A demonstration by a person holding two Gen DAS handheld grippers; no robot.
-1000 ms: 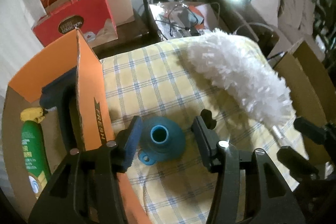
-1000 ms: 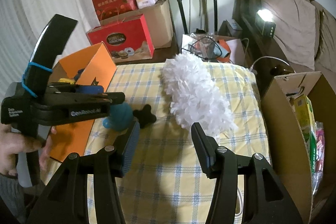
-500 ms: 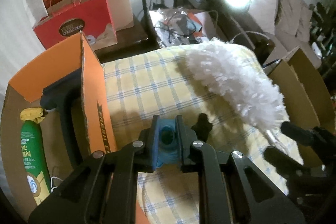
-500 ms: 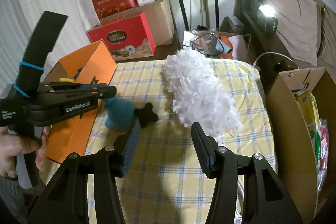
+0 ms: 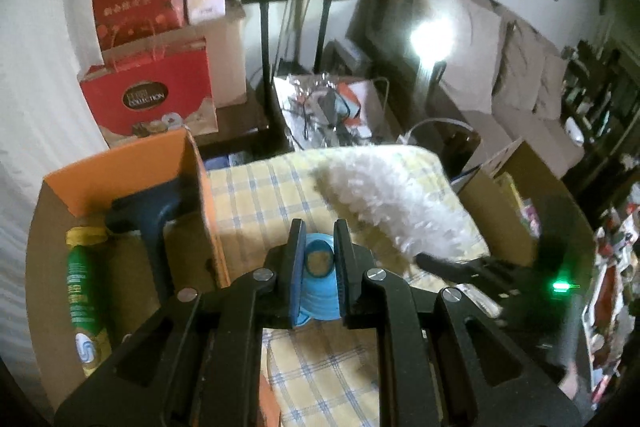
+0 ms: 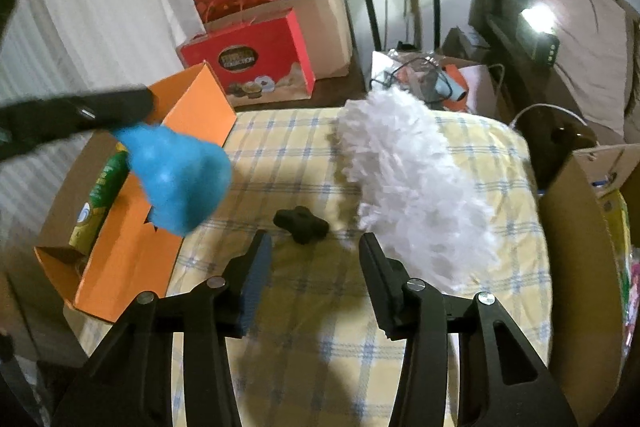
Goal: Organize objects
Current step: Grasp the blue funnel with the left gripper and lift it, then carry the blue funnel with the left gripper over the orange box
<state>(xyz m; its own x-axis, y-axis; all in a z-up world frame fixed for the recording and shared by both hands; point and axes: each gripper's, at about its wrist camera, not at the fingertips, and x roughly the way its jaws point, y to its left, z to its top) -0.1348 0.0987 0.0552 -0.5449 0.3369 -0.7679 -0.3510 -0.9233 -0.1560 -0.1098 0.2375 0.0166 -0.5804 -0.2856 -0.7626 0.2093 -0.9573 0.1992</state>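
My left gripper (image 5: 319, 237) is shut on a blue rubber cup (image 5: 320, 287), which hangs in the air above the yellow checked cloth (image 5: 256, 195). The right wrist view shows the cup (image 6: 180, 179) raised beside the open orange box (image 6: 192, 115). My right gripper (image 6: 314, 241) hovers low over the cloth with its jaws closing and nothing between them. A small black knob (image 6: 302, 223) lies just beyond its fingertips. To its right a white fluffy duster (image 6: 400, 179) lies along the cloth. In the left wrist view the right gripper (image 5: 460, 265) is at the duster's (image 5: 384, 195) near end.
The orange box (image 5: 120, 183) holds a green spray can (image 5: 84, 291) and a dark blue tool (image 5: 148, 215). A brown cardboard box (image 6: 580, 247) stands at the cloth's right edge. Red gift bags (image 6: 256, 59), speaker stands and cable clutter fill the back.
My left gripper closed on the blue cup and lifted it off the cloth, toward the orange box. The right gripper moved slightly closer to the black knob, and its jaws narrowed.
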